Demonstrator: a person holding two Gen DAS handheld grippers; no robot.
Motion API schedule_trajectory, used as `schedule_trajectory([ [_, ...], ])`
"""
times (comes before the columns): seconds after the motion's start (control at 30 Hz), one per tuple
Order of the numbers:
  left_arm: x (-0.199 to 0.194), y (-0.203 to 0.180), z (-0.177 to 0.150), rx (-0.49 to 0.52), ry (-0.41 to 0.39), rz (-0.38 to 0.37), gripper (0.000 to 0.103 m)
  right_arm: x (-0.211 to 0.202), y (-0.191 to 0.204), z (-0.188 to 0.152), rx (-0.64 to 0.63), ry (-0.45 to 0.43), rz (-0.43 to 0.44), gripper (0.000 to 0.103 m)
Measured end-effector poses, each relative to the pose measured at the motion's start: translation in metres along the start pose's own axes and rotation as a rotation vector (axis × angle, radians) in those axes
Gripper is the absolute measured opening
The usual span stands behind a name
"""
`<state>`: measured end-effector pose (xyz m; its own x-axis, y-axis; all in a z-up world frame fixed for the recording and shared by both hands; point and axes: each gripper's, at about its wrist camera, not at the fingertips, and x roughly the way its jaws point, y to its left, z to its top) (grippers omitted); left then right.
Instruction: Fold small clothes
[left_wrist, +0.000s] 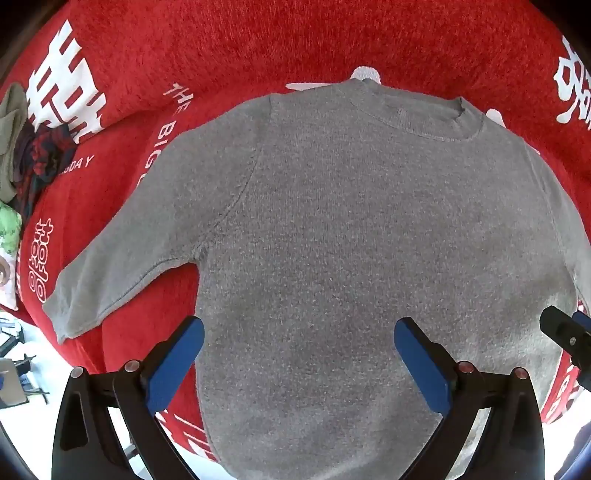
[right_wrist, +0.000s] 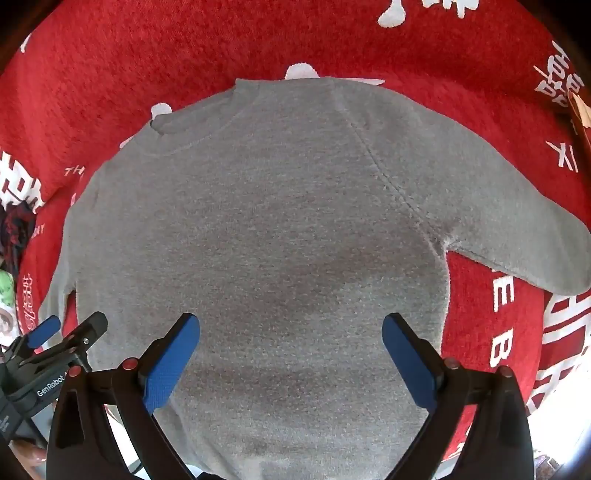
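Note:
A small grey knit sweater (left_wrist: 332, 229) lies flat and spread out on a red blanket, collar at the far side, hem toward me. Its left sleeve (left_wrist: 122, 254) stretches out to the left; its right sleeve (right_wrist: 517, 229) stretches to the right in the right wrist view, where the body (right_wrist: 266, 240) fills the middle. My left gripper (left_wrist: 299, 332) is open and empty, hovering over the lower left part of the body. My right gripper (right_wrist: 291, 328) is open and empty over the lower right part. Each gripper shows at the edge of the other's view.
The red blanket (left_wrist: 258, 44) with white lettering covers the surface around the sweater. A pile of other clothes (left_wrist: 33, 155), dark patterned and green, lies at the far left. The blanket's near edge and a pale floor (left_wrist: 33, 354) show at lower left.

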<state>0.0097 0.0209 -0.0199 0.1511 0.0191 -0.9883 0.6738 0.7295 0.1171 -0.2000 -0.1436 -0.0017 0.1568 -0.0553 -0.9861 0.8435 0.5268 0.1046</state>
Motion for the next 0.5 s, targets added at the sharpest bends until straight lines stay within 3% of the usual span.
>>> schedule_trajectory([
  [0.5, 0.000, 0.004, 0.000, -0.012, 0.005, -0.016, 0.103, -0.007, 0.012, 0.000, -0.017, -0.004, -0.008, 0.100],
])
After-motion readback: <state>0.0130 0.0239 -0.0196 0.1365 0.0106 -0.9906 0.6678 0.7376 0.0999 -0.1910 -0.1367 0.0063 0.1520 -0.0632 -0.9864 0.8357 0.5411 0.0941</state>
